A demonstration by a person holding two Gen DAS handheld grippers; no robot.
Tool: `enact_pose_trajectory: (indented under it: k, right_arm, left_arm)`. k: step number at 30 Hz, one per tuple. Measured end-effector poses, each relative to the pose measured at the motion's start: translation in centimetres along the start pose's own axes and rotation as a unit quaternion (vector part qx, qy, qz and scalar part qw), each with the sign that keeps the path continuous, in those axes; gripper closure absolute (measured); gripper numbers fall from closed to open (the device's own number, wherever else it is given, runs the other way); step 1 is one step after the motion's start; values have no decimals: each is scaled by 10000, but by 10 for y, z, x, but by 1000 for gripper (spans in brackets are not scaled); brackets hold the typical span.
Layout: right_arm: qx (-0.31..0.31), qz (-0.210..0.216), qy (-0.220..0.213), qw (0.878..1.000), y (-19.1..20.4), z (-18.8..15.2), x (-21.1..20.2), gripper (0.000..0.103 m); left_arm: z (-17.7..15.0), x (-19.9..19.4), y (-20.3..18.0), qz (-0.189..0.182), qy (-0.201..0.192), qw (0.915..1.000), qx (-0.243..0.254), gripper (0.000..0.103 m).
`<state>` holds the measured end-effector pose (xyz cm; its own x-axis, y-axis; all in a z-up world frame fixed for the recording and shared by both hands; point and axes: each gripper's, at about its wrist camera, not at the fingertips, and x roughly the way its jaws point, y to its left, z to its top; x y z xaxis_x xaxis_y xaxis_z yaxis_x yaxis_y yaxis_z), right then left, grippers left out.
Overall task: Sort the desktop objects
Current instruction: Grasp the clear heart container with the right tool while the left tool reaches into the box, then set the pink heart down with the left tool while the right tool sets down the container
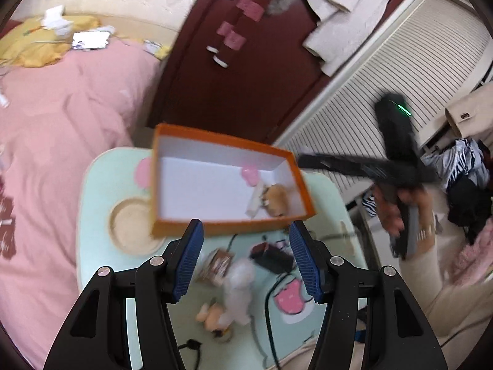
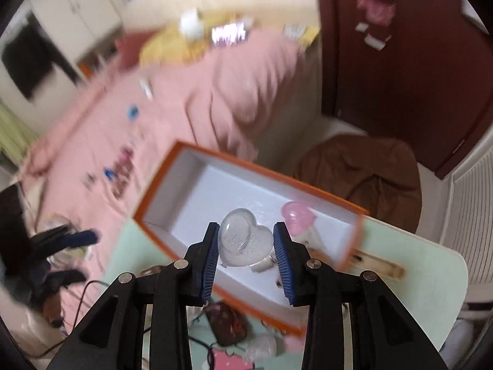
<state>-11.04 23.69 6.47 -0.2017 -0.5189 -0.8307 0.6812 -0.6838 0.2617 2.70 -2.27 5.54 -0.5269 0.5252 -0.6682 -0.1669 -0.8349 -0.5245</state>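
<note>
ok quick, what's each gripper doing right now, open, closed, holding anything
Left gripper: open, holding nothing, above the clutter on the table.
Right gripper: shut on the clear heart-shaped case, over the orange box.

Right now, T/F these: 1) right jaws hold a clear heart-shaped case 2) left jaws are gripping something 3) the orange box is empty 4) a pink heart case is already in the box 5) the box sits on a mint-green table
1) The right gripper holds a clear heart-shaped case. True.
2) The left gripper grips something. False: its jaws are open with nothing between them.
3) The orange box is empty. False: a pink heart case and a few small items lie in it.
4) A pink heart case is in the box. True.
5) The box sits on a mint-green table. True.
</note>
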Motion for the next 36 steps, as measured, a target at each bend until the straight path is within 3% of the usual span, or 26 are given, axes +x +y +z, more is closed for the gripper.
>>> enact_pose_trajectory:
  k: [4,6,10,14,20,23,24,25,26,31,36]
  right_arm:
    - [494,82,-448,9977,-25,-40,-35,69]
    - [774,104,-549,9954,-39,-59,-43,69]
    - [1233,285,-643,9899,-60,-88,-47,69]
    - [1509,514,-687,9848,-78,-111,-49,69]
    - [1664,804,-698,9803,-79,-123,-39,69]
    - [1719,876,-692,9788,-82,-128,-39,69]
    - [1736,892,-694,9783,-83,-130,-39,69]
    - [1747,903,-697,9780,-83,-132,-39,69]
    - [1755,911,-700,9777,-83,-133,-39,69]
    - [1735,908,-658,9784,-80,-138,-37,69]
    - [1583,758,-515,9831,-67,-138,-29,69]
  left_arm:
    - [42,57,-24,148,902,9958,52,44]
    - [56,89,-34,313,1162,9927,132,44]
    - [75,161,-38,822,1859,9789,-190,44]
    - [83,208,-32,1361,2090,9673,-462,44]
    - [88,234,-38,1784,1728,9678,-421,44]
    - [82,239,-39,1814,1687,9683,-337,45]
    - [79,240,-40,1827,1655,9687,-289,48]
    - [78,239,-42,1876,1617,9687,-169,65]
    - [76,238,-45,1931,1577,9684,-35,64]
    - [77,213,-39,1337,1416,9806,-248,64]
    - [86,139,-54,559,822,9946,-301,64]
